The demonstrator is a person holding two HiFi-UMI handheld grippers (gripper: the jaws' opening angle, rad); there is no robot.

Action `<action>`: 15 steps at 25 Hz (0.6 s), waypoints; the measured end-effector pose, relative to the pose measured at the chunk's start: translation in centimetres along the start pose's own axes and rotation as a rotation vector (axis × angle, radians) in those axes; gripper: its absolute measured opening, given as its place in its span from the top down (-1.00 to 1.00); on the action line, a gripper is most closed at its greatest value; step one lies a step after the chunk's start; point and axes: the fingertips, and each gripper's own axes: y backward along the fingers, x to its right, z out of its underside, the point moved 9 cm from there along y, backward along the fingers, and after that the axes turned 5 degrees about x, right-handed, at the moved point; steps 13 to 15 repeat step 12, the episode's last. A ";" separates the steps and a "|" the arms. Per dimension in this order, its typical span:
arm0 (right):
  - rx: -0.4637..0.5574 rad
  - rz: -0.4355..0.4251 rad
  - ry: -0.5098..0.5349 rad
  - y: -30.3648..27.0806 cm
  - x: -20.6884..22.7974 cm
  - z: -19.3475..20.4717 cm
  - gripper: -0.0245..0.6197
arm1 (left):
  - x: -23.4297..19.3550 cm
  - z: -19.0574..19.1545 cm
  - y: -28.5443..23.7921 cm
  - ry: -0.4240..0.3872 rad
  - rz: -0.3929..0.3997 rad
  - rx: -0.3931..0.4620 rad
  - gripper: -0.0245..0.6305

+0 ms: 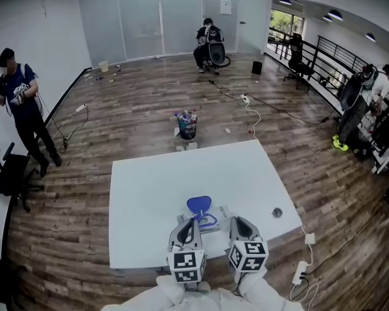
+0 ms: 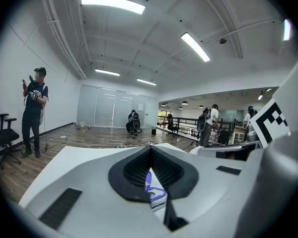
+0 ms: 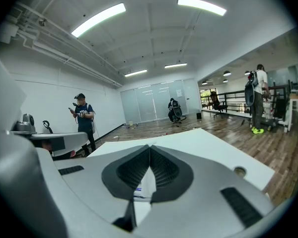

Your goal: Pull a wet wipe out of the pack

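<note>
The wet wipe pack (image 1: 211, 220) lies on the white table (image 1: 155, 193) near its front edge, with its blue lid (image 1: 199, 204) flipped up. My left gripper (image 1: 192, 221) is at the pack's left end with its jaws together; the blue and white pack (image 2: 157, 193) shows below the closed tips in the left gripper view. My right gripper (image 1: 236, 220) is at the pack's right end, also shut. White material with a printed label (image 3: 141, 188) shows in the gap behind its tips. I cannot tell whether either gripper pinches anything.
A round cable hole (image 1: 277, 212) sits in the table right of the grippers. A small bin (image 1: 187, 126) stands on the wooden floor beyond the table. People stand at the left (image 1: 23, 109), back (image 1: 207, 41) and right (image 1: 373, 92). An office chair (image 1: 10, 173) is at the left.
</note>
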 end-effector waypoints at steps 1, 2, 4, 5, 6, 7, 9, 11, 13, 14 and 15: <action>0.001 0.001 0.000 0.0 0.0 0.0 0.89 | 0.0 0.0 0.0 0.001 0.000 0.000 0.93; 0.000 0.002 -0.001 0.0 0.0 0.0 0.89 | -0.1 0.0 0.0 0.002 0.000 0.000 0.93; -0.002 0.003 -0.003 -0.1 0.0 0.1 0.89 | -0.2 -0.1 -0.1 -0.001 0.001 0.000 0.93; -0.004 0.003 -0.004 -0.1 0.0 0.1 0.89 | -0.2 -0.1 -0.1 -0.002 0.002 -0.001 0.93; -0.005 0.002 -0.005 -0.2 0.0 0.0 0.89 | -0.2 -0.2 -0.2 -0.004 0.003 0.000 0.93; -0.007 0.002 -0.007 -0.2 0.0 0.0 0.89 | -0.2 -0.2 -0.2 -0.008 0.004 0.000 0.93; -0.009 0.001 -0.011 -0.3 0.1 0.0 0.89 | -0.2 -0.3 -0.2 -0.016 0.004 -0.001 0.93; -0.012 0.002 -0.014 -0.5 0.1 0.0 0.89 | -0.2 -0.3 -0.4 -0.022 0.004 0.000 0.93; -0.014 0.003 -0.016 -0.5 0.1 0.0 0.89 | -0.2 -0.3 -0.4 -0.024 0.004 0.000 0.93; -0.014 0.003 -0.016 -0.5 0.1 0.0 0.89 | -0.2 -0.3 -0.4 -0.024 0.004 0.000 0.93; -0.014 0.003 -0.016 -0.5 0.1 0.0 0.89 | -0.2 -0.3 -0.4 -0.024 0.004 0.000 0.93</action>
